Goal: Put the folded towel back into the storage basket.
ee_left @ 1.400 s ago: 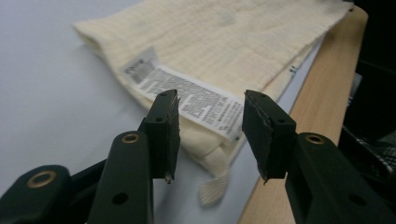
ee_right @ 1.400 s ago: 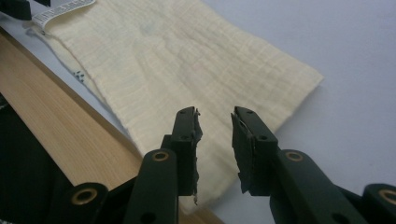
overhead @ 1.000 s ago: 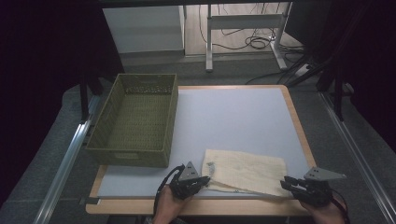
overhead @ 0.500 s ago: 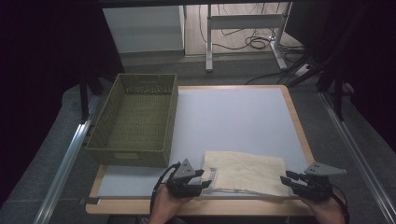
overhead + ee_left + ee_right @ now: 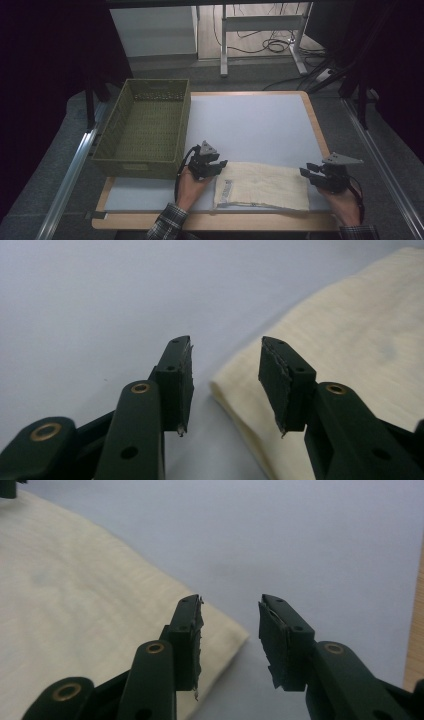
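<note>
1 folded cloth (image 5: 262, 186) lies lengthwise across the table's (image 5: 250, 125) near edge.

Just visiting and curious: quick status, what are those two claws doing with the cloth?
Left gripper open at the folded cloth's left corner, right gripper open at its right corner. Jaws just been moving, nothing pinched. Cloth flat. Green basket stands aside, nothing blocking.

One cloth (image 5: 262, 185), one basket (image 5: 144, 127), two claws: left claw (image 5: 216, 167), right claw (image 5: 309, 175).

Dark room; cables (image 5: 272, 46) on floor (image 5: 250, 30)
</note>
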### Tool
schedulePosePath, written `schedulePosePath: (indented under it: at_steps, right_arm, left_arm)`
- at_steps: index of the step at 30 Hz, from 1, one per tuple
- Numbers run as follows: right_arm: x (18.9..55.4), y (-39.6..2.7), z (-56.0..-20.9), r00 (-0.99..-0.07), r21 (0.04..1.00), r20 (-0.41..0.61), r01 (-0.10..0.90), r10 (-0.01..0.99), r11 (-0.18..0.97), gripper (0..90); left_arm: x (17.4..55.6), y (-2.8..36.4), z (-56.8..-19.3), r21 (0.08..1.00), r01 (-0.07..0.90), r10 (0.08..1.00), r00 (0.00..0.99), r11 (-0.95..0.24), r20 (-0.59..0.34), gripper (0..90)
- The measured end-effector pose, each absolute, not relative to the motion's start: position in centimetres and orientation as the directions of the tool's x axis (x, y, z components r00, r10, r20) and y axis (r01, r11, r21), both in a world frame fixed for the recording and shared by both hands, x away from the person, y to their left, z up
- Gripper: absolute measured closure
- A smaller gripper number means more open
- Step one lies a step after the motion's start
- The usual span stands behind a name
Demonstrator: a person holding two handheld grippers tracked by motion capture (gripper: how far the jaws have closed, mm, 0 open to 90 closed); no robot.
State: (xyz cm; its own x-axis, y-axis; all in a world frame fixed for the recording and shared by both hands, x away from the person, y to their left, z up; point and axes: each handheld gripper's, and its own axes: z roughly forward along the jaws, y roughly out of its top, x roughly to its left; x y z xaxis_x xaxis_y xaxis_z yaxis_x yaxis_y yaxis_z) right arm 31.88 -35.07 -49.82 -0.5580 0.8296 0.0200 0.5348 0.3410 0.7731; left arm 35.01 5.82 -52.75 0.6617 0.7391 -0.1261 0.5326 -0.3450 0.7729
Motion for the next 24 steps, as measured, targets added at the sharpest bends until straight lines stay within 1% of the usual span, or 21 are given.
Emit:
schedulePosePath:
  at_steps: [2,5,7,9,10,11,13,14,16,17,19,24]
  right_arm:
    - [32.6,-35.2,-50.4,-0.546,0.765,0.02,0.548,0.837,0.339,60.7]
    - [33.2,-35.3,-51.3,-0.553,0.752,0.036,0.564,0.833,0.341,60.4]
    - [33.1,-35.2,-51.9,-0.566,0.739,0.031,0.567,0.824,0.362,60.4]
    - [32.8,-35.1,-52.2,-0.574,0.744,0.028,0.558,0.818,0.366,61.0]
    - [32.8,-35.1,-52.2,-0.573,0.747,0.026,0.556,0.819,0.365,62.8]
    - [32.7,-35.1,-52.2,-0.578,0.747,0.03,0.555,0.815,0.366,67.2]
    - [32.7,-35.0,-52.2,-0.593,0.744,0.063,0.563,0.803,0.358,80.6]
    - [32.8,-34.9,-52.2,-0.599,0.739,0.082,0.573,0.797,0.355,83.9]
    - [32.7,-34.6,-52.0,-0.602,0.728,0.06,0.572,0.796,0.378,85.8]
    - [32.8,-34.4,-51.8,-0.606,0.723,0.04,0.566,0.795,0.395,86.0]
    - [32.9,-34.2,-51.4,-0.603,0.728,0.017,0.554,0.797,0.404,86.1]
    - [34.2,-34.4,-50.0,-0.589,0.753,-0.008,0.529,0.808,0.392,86.1]
  left_arm:
    - [35.5,5.7,-53.3,0.758,0.548,0.747,0.653,-0.353,-0.124,54.4]
    - [35.7,5.6,-54.0,0.745,0.543,0.747,0.658,-0.387,-0.092,49.3]
    - [35.7,5.6,-54.1,0.748,0.547,0.745,0.659,-0.376,-0.107,48.6]
    - [35.7,5.5,-54.1,0.745,0.542,0.742,0.663,-0.389,-0.096,48.7]
    - [35.6,5.4,-54.1,0.744,0.538,0.739,0.668,-0.396,-0.089,48.9]
    - [35.6,5.4,-54.1,0.746,0.535,0.732,0.675,-0.397,-0.095,51.7]
    - [35.3,5.2,-54.1,0.749,0.533,0.723,0.683,-0.394,-0.105,60.5]
    - [35.2,5.2,-54.1,0.747,0.537,0.716,0.688,-0.392,-0.119,66.8]
    - [35.1,5.1,-54.1,0.75,0.53,0.693,0.709,-0.396,-0.135,80.5]
    - [35.0,5.0,-54.0,0.751,0.519,0.691,0.713,-0.407,-0.119,84.1]
    - [35.0,4.9,-53.9,0.762,0.499,0.691,0.717,-0.413,-0.095,86.1]
    - [35.4,5.3,-53.1,0.798,0.477,0.709,0.7,-0.369,-0.09,86.2]
